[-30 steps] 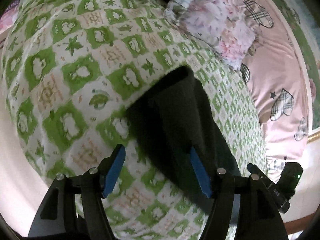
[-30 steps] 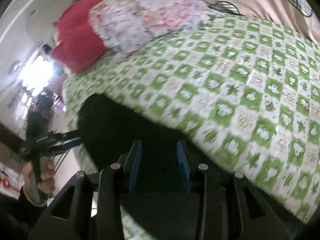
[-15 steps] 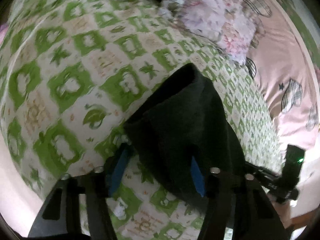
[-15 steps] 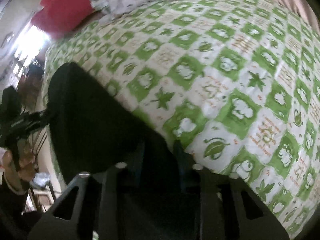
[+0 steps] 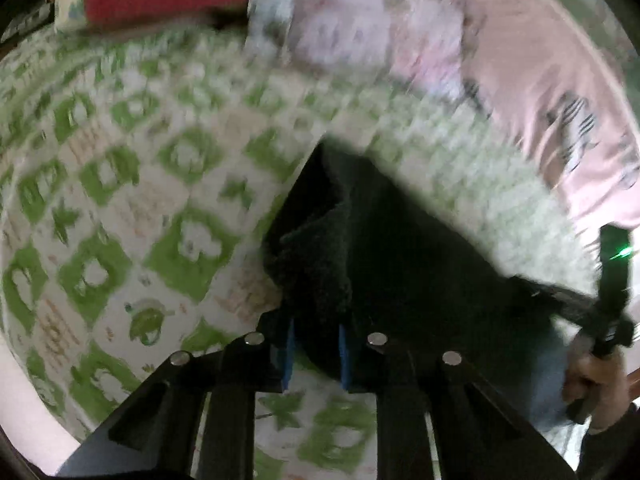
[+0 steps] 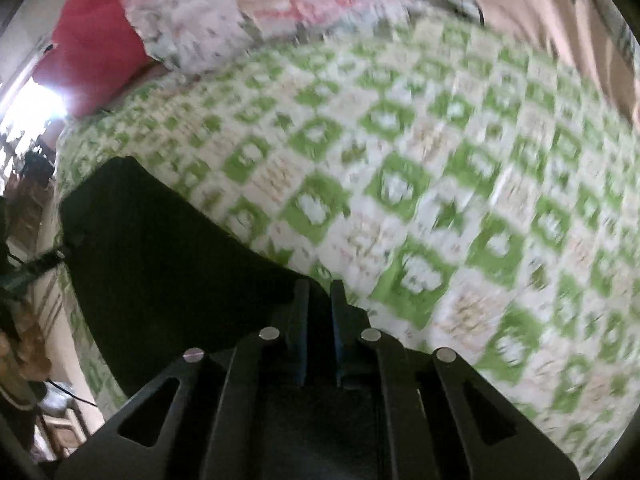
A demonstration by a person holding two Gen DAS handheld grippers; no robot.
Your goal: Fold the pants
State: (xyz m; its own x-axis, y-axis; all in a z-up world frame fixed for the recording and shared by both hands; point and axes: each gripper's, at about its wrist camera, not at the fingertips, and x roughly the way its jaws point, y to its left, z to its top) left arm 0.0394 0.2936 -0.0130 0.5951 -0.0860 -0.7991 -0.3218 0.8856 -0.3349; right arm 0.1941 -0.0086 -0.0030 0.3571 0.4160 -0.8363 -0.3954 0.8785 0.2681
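Note:
The black pants (image 5: 400, 248) lie on a green-and-white checked bedspread (image 5: 120, 184). My left gripper (image 5: 316, 344) is shut on a bunched corner of the pants, lifted slightly off the bed. In the right wrist view the pants (image 6: 160, 248) spread as a dark sheet to the left, and my right gripper (image 6: 320, 320) is shut on their near edge. The right gripper also shows at the far right of the left wrist view (image 5: 612, 280). Both views are blurred by motion.
A floral pillow (image 6: 248, 12) and a red blanket (image 6: 92, 40) lie at the head of the bed. A pink sheet with checked hearts (image 5: 560, 100) lies to the right. The bed edge runs along the lower left (image 5: 24, 400).
My left gripper went from open around the pants corner to shut on it and pulled it up. My right gripper closed tighter on the pants edge. Both cameras moved.

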